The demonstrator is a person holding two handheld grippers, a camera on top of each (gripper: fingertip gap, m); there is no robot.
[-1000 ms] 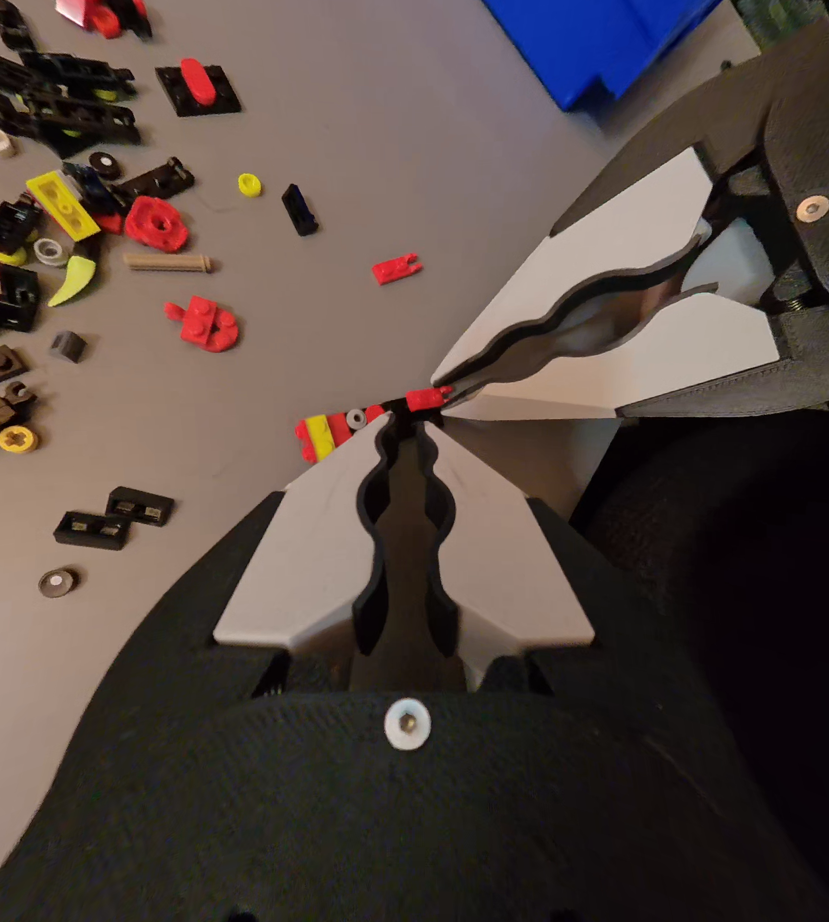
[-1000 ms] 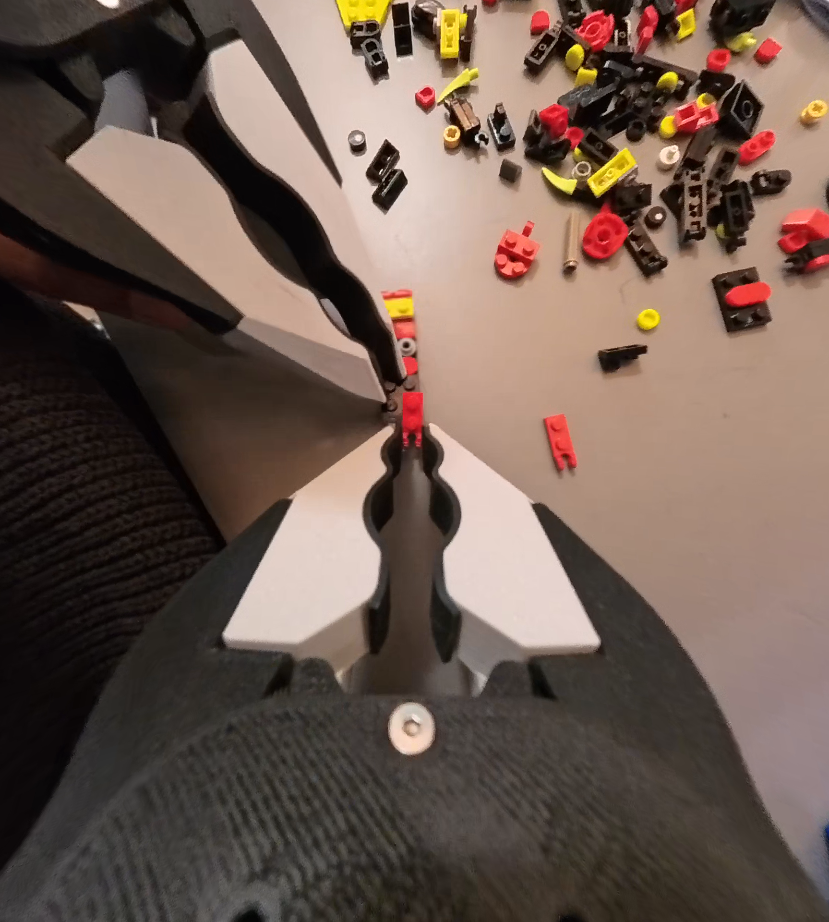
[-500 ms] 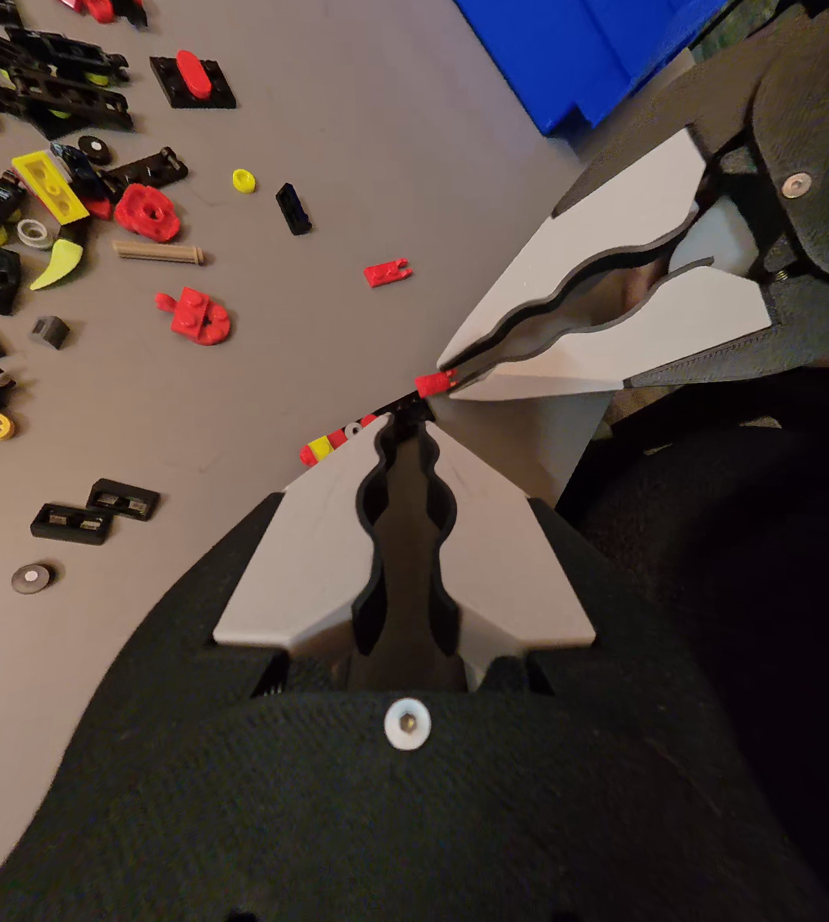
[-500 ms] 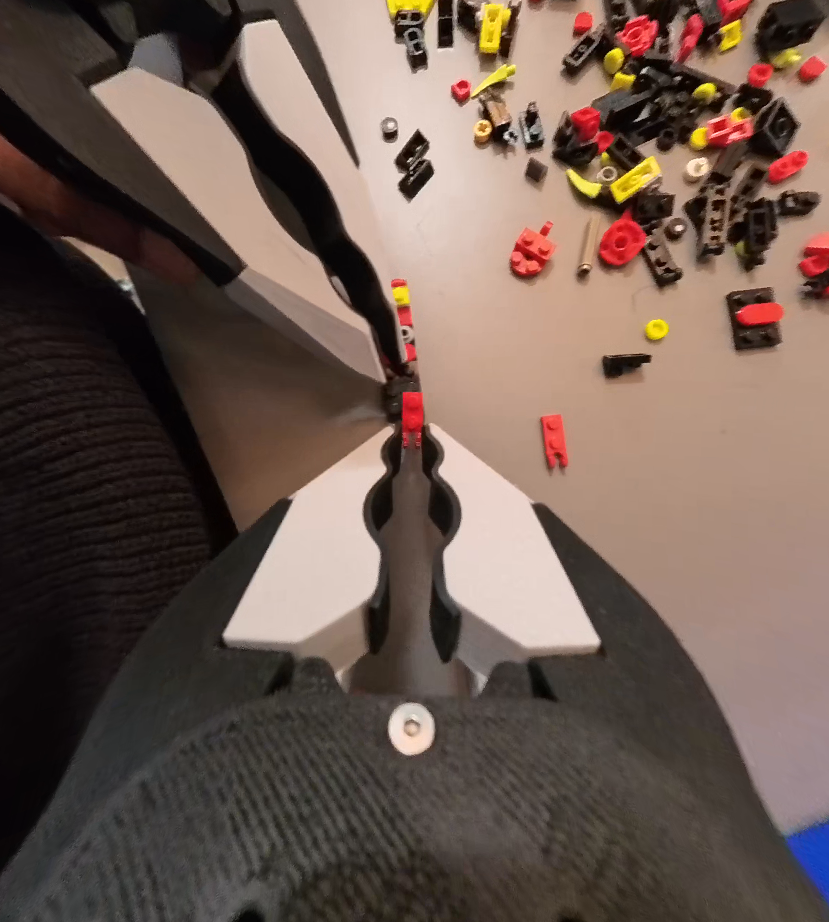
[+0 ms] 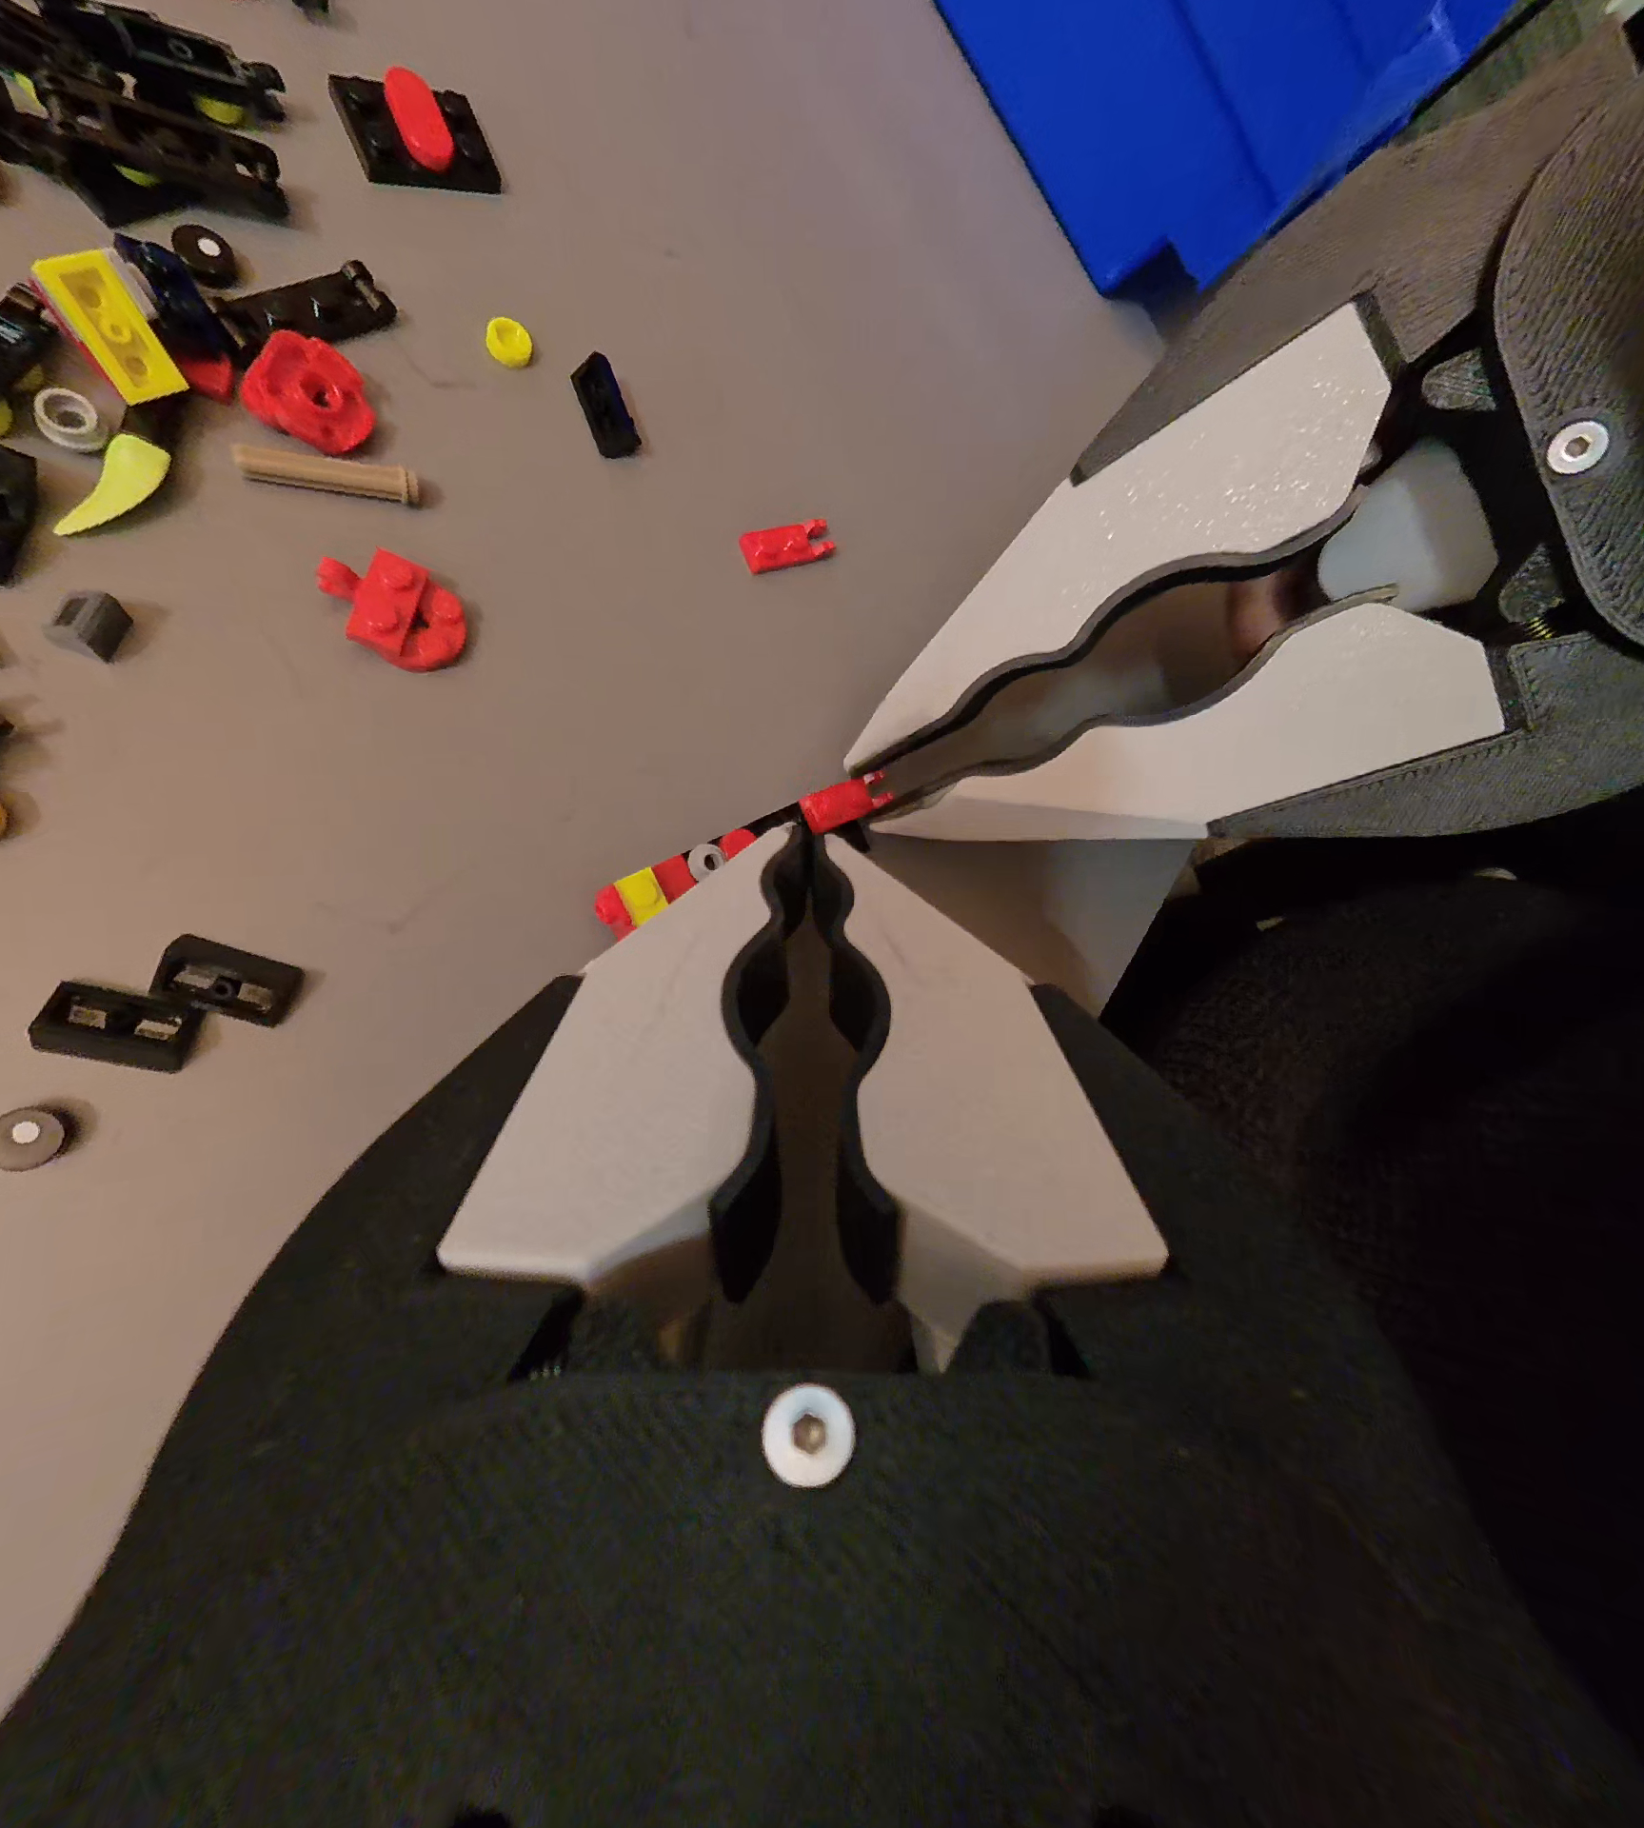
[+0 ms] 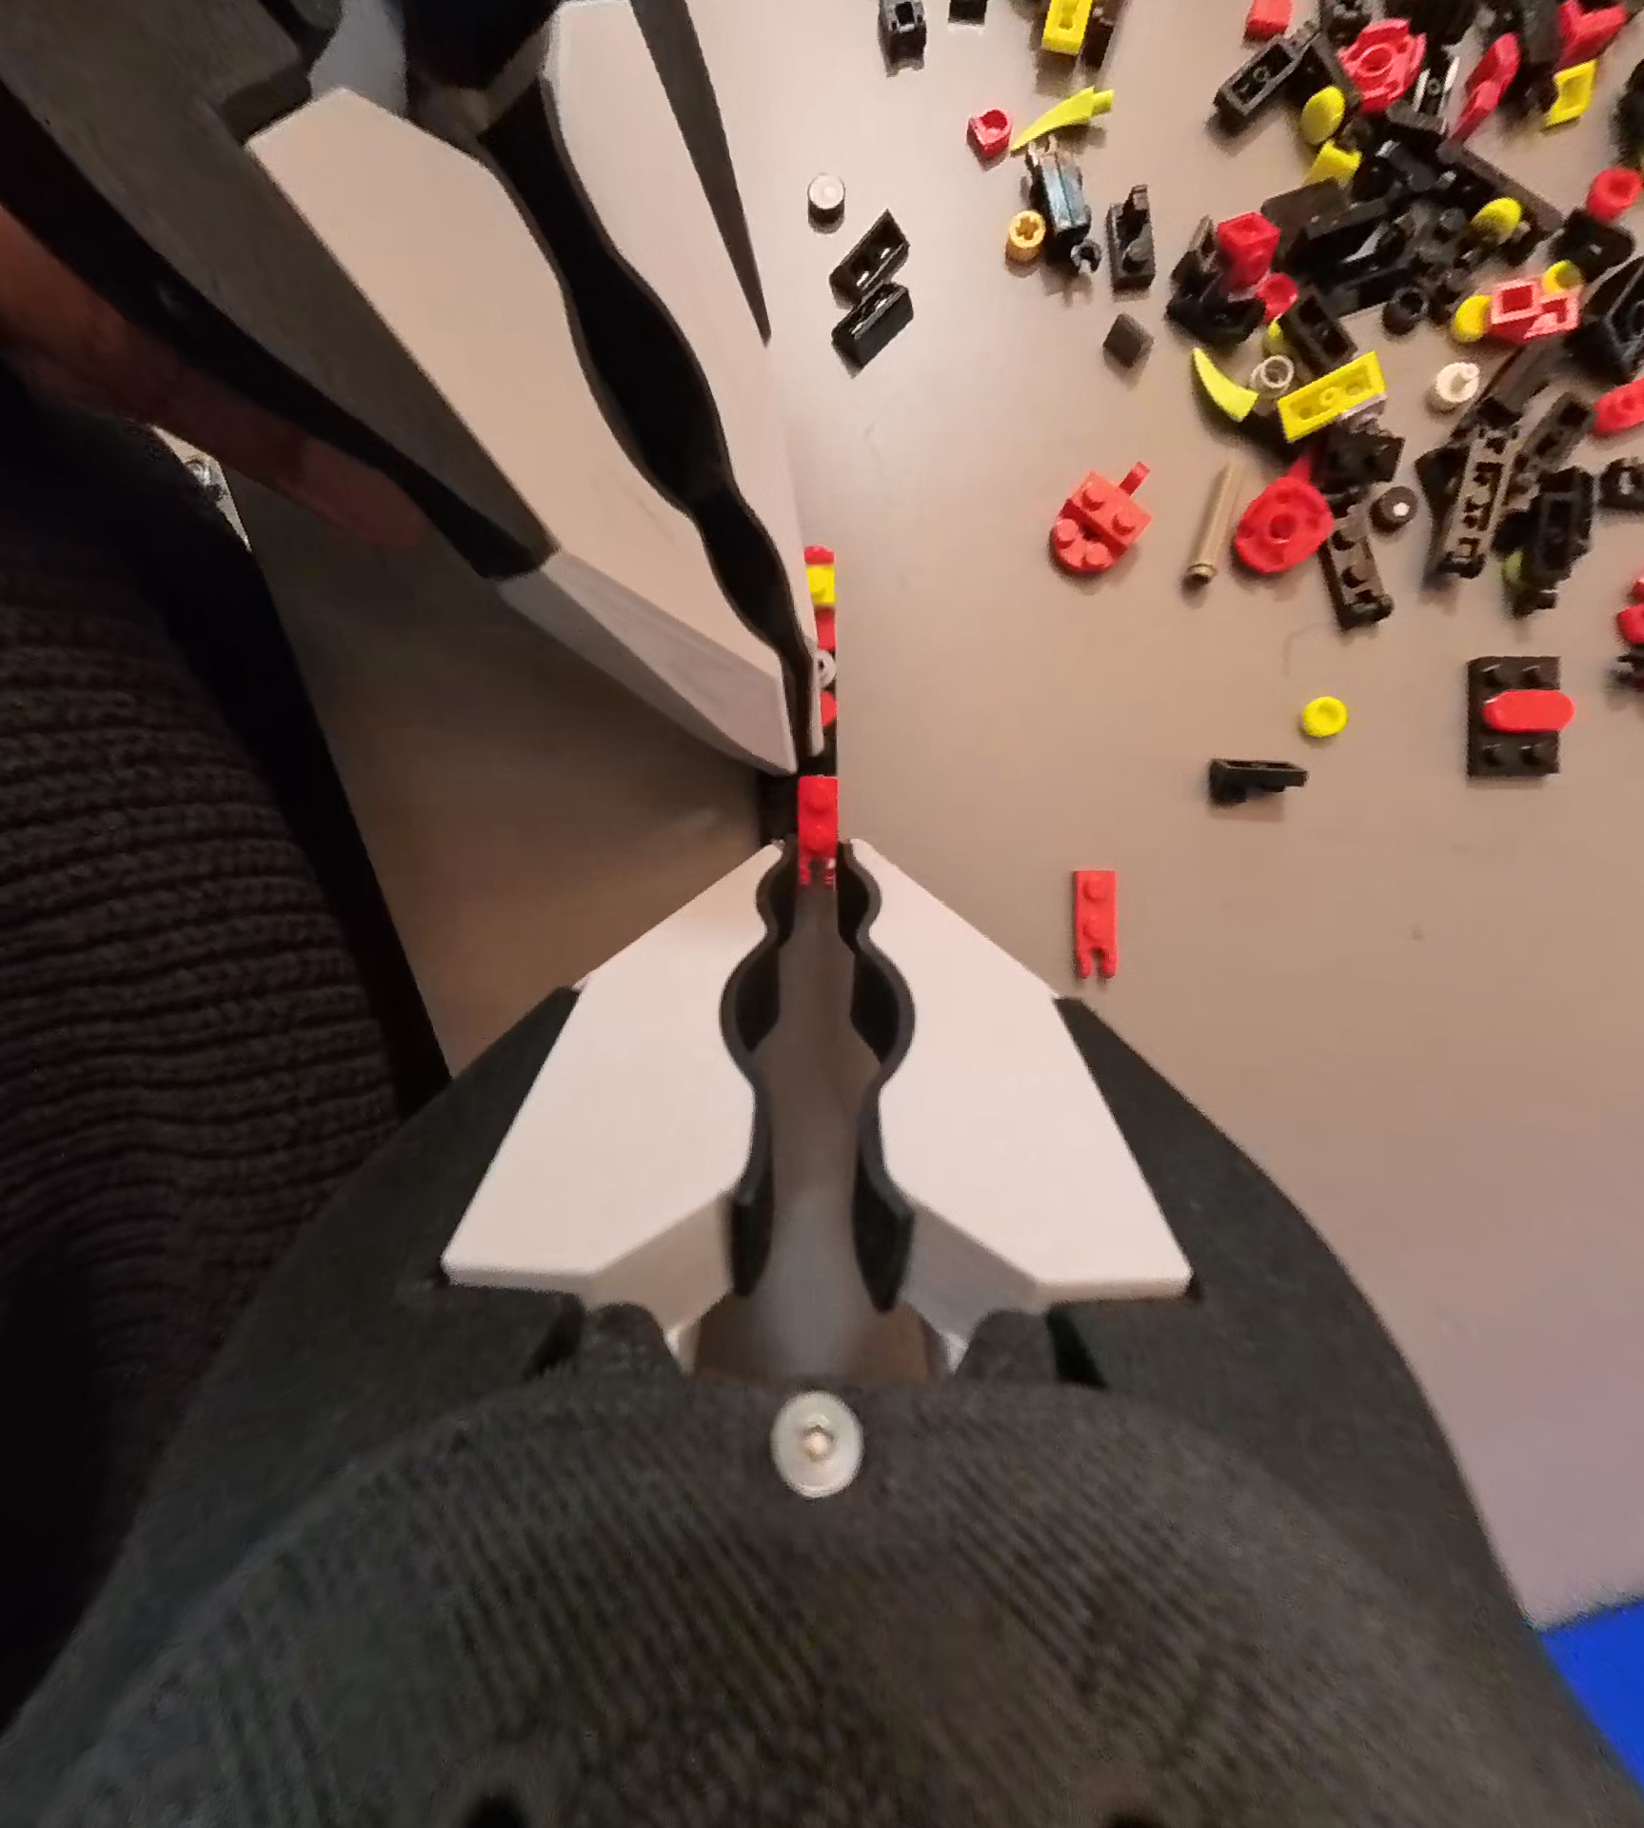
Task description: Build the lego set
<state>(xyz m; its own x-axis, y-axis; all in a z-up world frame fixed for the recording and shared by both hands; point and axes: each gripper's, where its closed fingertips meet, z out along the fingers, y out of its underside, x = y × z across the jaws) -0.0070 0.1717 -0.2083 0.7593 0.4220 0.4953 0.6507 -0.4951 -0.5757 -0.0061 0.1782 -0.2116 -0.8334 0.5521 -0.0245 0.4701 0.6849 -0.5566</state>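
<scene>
My left gripper (image 5: 810, 849) is shut on the near end of a long thin black assembly with red, yellow and grey parts (image 5: 664, 885), held above the grey table (image 5: 600, 692). My right gripper (image 6: 816, 870) is shut on a small red clip plate (image 6: 817, 826), whose free end sits against the end of the assembly (image 6: 820, 633). In the left wrist view the right gripper (image 5: 882, 786) comes in from the right with the red clip plate (image 5: 837, 801) at its tips. In the right wrist view the left gripper (image 6: 808, 752) comes in from the upper left.
A second red clip plate (image 5: 786, 546) (image 6: 1093, 920) lies loose on the table near the grippers. A pile of black, red and yellow pieces (image 6: 1441, 326) spreads across the far side. A blue bin (image 5: 1223, 119) stands at the table's edge. A dark knit sleeve (image 6: 105, 890) fills the left. Less than 4 cm separates the two grippers' tips.
Both grippers stayed shut and close together. The red clip plate moved back against the assembly's end after a small gap half a second ago. The views shifted slightly over the table.
</scene>
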